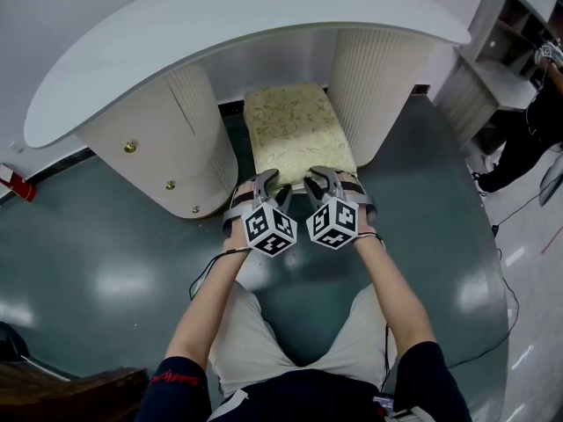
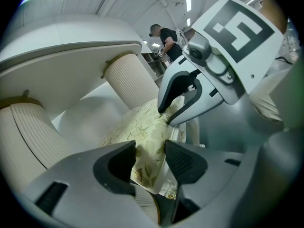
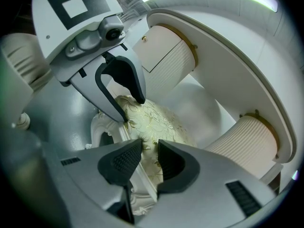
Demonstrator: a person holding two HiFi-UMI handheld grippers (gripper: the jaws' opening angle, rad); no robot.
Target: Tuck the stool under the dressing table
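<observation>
The stool (image 1: 295,126), with a cream floral cushion, stands between the two ribbed pedestals (image 1: 167,148) of the white dressing table (image 1: 220,33); its far half lies under the curved top. My left gripper (image 1: 268,181) and right gripper (image 1: 318,177) sit side by side at the stool's near edge. In the left gripper view the left gripper (image 2: 151,163) is shut on the cushion's (image 2: 137,127) near edge, with the right gripper (image 2: 166,115) just beyond. In the right gripper view the right gripper (image 3: 149,158) is shut on the cushion's (image 3: 161,122) rim, beside the left gripper (image 3: 134,109).
The floor is glossy grey-green. A person in black (image 1: 528,139) crouches at the far right by a white shelf unit (image 1: 501,69), with cables (image 1: 506,306) trailing on the floor. A red object (image 1: 22,187) lies at the left edge, dark wood (image 1: 62,394) at the bottom left.
</observation>
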